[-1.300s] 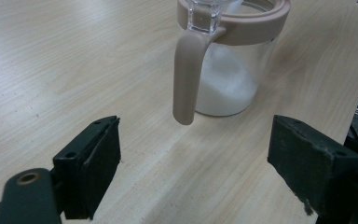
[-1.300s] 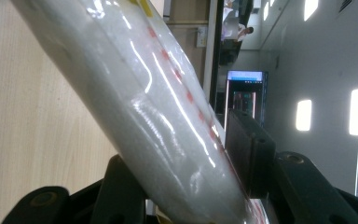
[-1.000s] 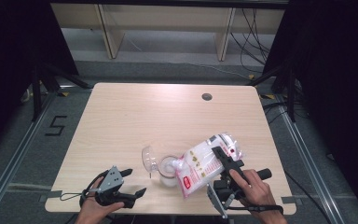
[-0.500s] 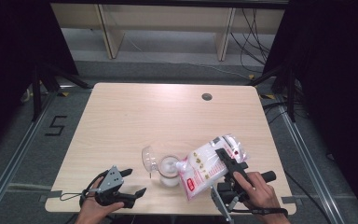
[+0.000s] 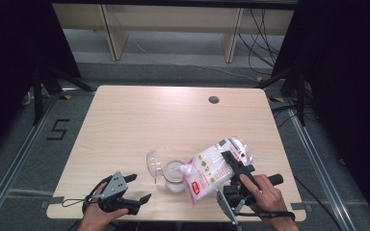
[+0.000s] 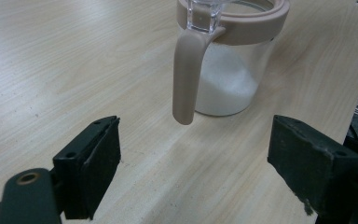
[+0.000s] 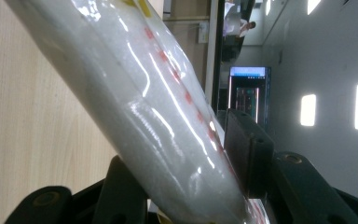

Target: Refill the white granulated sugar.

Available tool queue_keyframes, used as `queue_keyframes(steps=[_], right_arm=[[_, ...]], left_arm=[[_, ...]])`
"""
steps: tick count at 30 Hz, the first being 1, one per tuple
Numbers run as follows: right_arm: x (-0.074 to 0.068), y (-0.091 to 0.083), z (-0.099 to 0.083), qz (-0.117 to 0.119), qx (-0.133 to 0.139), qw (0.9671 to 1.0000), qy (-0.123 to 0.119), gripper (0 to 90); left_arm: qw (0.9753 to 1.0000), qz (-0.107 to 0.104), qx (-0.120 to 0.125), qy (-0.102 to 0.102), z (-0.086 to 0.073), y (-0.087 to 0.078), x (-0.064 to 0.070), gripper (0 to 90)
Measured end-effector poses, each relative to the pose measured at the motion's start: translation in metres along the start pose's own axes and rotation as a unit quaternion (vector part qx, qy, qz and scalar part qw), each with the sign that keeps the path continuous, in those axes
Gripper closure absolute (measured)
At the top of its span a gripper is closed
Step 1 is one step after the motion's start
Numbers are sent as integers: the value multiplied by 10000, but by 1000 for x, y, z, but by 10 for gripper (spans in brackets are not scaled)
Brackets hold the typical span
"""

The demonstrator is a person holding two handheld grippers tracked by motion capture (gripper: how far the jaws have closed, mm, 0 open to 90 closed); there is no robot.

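A glass jar (image 5: 174,176) with white powder stands near the table's (image 5: 173,120) front edge, lid (image 5: 153,162) flipped open. The right gripper (image 5: 235,166) clamps a tilted white bag (image 5: 209,168) over its mouth. The left gripper (image 5: 136,187) rests wide apart and empty near the front-left corner.

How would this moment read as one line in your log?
right gripper: shut on bag, tipped over jar | jar: part-filled, lid open | left gripper: open, idle

Bright, even overhead light; dark surroundings; soft focus up close.
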State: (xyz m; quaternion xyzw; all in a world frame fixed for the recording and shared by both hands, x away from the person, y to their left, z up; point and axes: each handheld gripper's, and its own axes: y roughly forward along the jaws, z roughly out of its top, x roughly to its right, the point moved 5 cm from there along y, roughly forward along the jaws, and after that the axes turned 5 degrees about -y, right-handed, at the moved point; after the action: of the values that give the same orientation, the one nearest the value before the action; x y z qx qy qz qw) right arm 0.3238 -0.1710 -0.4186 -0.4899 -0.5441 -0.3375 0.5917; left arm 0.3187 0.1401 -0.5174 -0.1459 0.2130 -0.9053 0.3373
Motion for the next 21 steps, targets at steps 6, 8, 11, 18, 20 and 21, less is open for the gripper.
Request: queue_keyframes(steps=[6,8,11,18,20,21], right_arm=[[-2,-2,-6,22,-43,10000,41,622],[-3,-3,-5,36,-46,9999,84,623],[-3,-3,-2,15,12,10000,-12,624],[1,-1,9,5,210,9996,-202,624],[-1,-2,10,21,146,9999,-5,625],[-1,-2,10,42,111,9999,22,625]], left_arm=[[10000,1,11,-8,0,0,0,166],[10000,6,17,7,0,0,0,166],[10000,1,13,-5,0,0,0,166],[10000,-2,10,-5,0,0,0,166],[10000,-6,-2,5,0,0,0,166],[10000,9,-20,15,0,0,0,166]])
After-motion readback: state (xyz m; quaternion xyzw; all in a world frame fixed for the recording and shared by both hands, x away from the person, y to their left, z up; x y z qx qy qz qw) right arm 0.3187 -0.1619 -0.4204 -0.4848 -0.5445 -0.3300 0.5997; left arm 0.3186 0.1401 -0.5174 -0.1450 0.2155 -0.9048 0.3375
